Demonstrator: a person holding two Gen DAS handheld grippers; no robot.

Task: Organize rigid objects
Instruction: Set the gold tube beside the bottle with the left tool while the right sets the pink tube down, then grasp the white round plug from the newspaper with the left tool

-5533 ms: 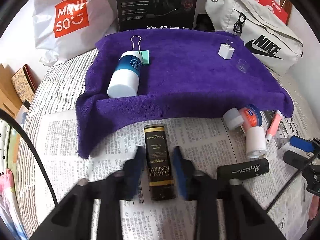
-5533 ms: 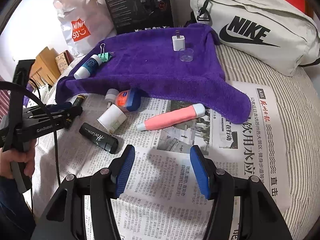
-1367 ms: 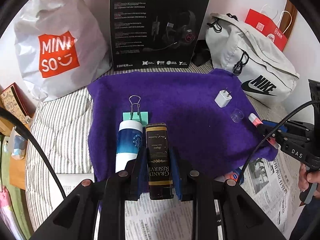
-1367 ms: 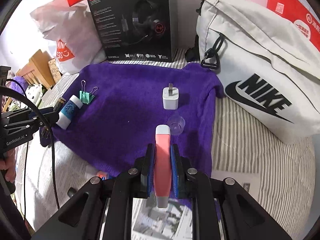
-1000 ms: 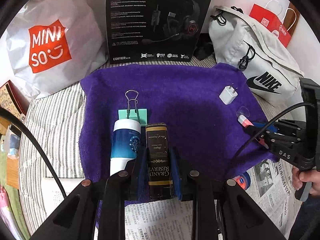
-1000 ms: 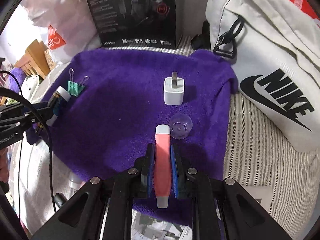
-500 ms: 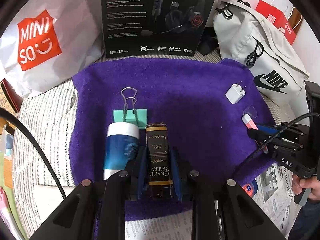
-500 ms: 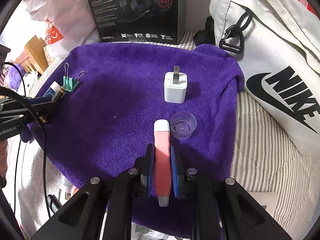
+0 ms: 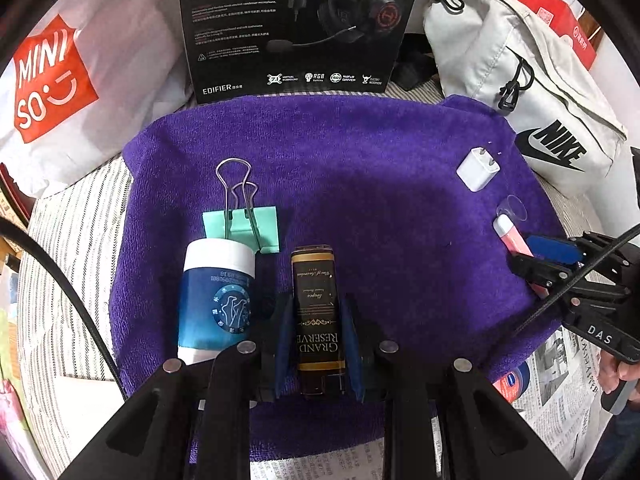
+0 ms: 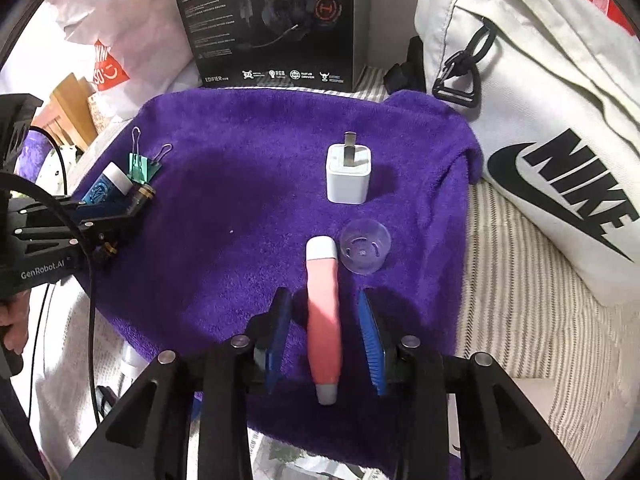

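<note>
Straddling pink tube point(image 10: 323, 312), right gripper point(image 10: 325, 340) parted.

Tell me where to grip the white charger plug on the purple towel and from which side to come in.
Grip the white charger plug across its two flat side faces, mid-body, coming from above and the near side. It lies on the purple towel with its prongs pointing away, so those smooth parallel sides suit the pads. Keep clear of the clear cap just in front.
</note>
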